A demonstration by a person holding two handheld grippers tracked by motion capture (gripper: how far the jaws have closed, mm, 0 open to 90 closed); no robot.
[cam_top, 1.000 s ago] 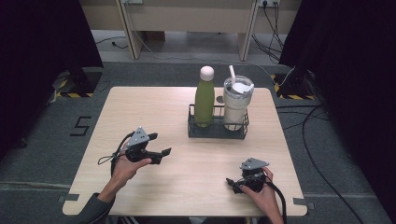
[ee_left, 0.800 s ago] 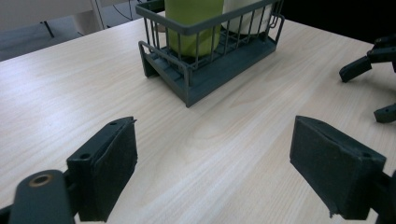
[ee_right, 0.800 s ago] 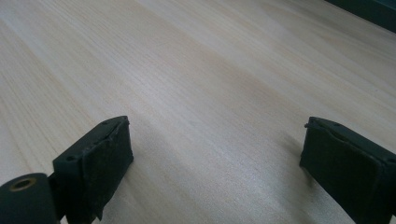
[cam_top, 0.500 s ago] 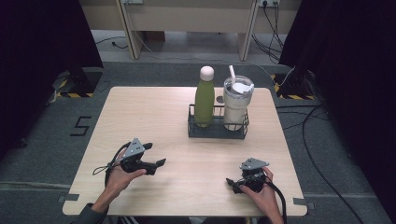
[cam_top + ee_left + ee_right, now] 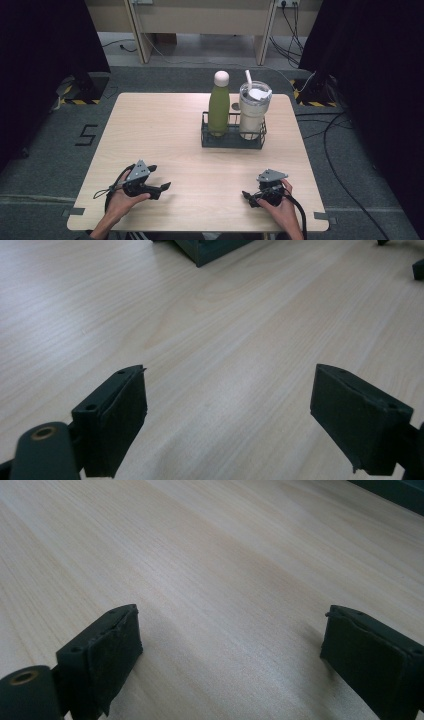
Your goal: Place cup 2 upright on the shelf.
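A black wire caddy [image 5: 232, 139] stands at the table's middle back and holds a green bottle [image 5: 218, 105] with a white cap and a white tumbler [image 5: 252, 110] with a straw. My left gripper [image 5: 159, 178] rests low at the front left of the table, open, with bare wood between its jaws [image 5: 230, 405]. At the front right my right gripper [image 5: 248, 196] lies on the table, also open with nothing in it [image 5: 230, 645]. A corner of the caddy [image 5: 210, 247] shows far ahead in the left gripper view.
The light wooden table [image 5: 165, 130] is bare between the grippers and the caddy. Dark curtains hang on both sides, and cables lie on the grey floor [image 5: 350, 150] at the right. A small hole [image 5: 235, 106] sits in the tabletop behind the caddy.
My left gripper has drawn back toward the front left edge and sunk lower to the table. The right gripper, caddy, bottle and tumbler have stayed put.
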